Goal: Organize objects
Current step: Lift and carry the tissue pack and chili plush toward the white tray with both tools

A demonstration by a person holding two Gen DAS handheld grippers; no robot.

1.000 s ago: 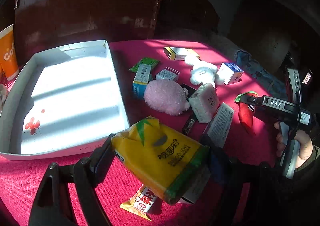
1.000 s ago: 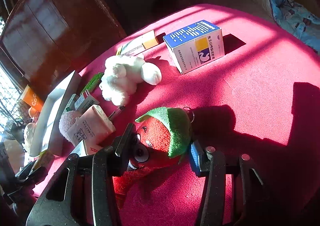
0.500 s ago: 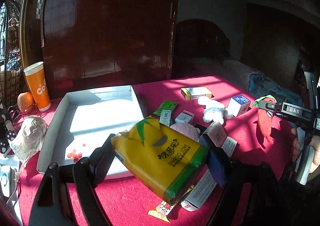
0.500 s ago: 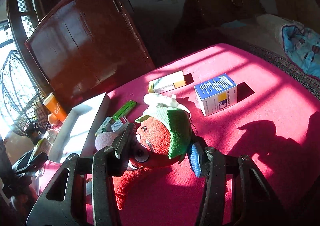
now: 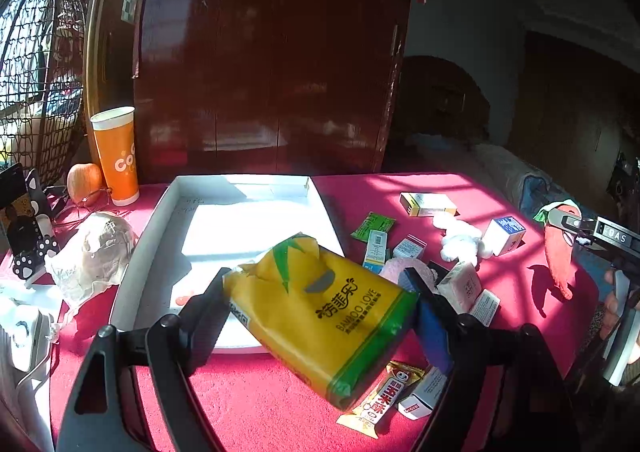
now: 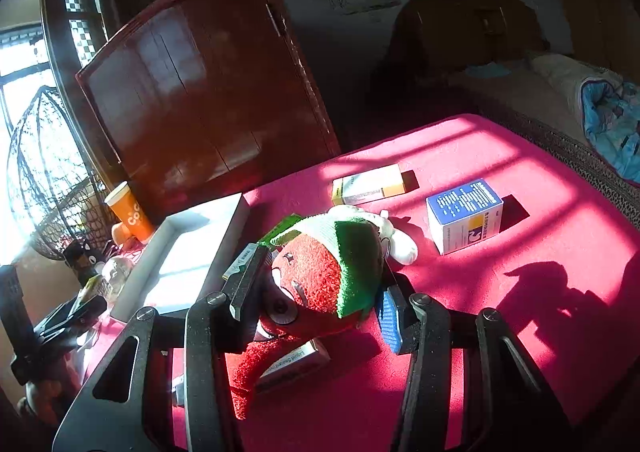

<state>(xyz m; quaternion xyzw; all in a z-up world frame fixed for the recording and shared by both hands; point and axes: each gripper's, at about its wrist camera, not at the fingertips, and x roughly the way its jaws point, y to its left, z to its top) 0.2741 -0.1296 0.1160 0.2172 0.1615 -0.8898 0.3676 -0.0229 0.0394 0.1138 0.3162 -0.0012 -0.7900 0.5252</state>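
My left gripper (image 5: 320, 316) is shut on a yellow and green tissue pack (image 5: 320, 308), held above the red table just in front of the white tray (image 5: 248, 212). My right gripper (image 6: 316, 304) is shut on a red plush chili toy (image 6: 320, 284) with a green cap, lifted off the table; the toy (image 5: 558, 252) also hangs in that gripper at the right of the left wrist view. Small boxes lie on the cloth: a blue and white box (image 6: 464, 214), a yellow box (image 6: 370, 184) and a white plush (image 5: 460, 238).
An orange paper cup (image 5: 116, 156), an orange fruit (image 5: 84, 182) and a crumpled bag (image 5: 96, 252) stand left of the tray. A dark wooden cabinet (image 5: 264, 72) rises behind the table. A snack bar (image 5: 384, 400) and several packets lie near the front edge.
Both grippers have risen with their loads. The views have tilted up, so the table and tray look farther away and the cabinet fills more of the frame.
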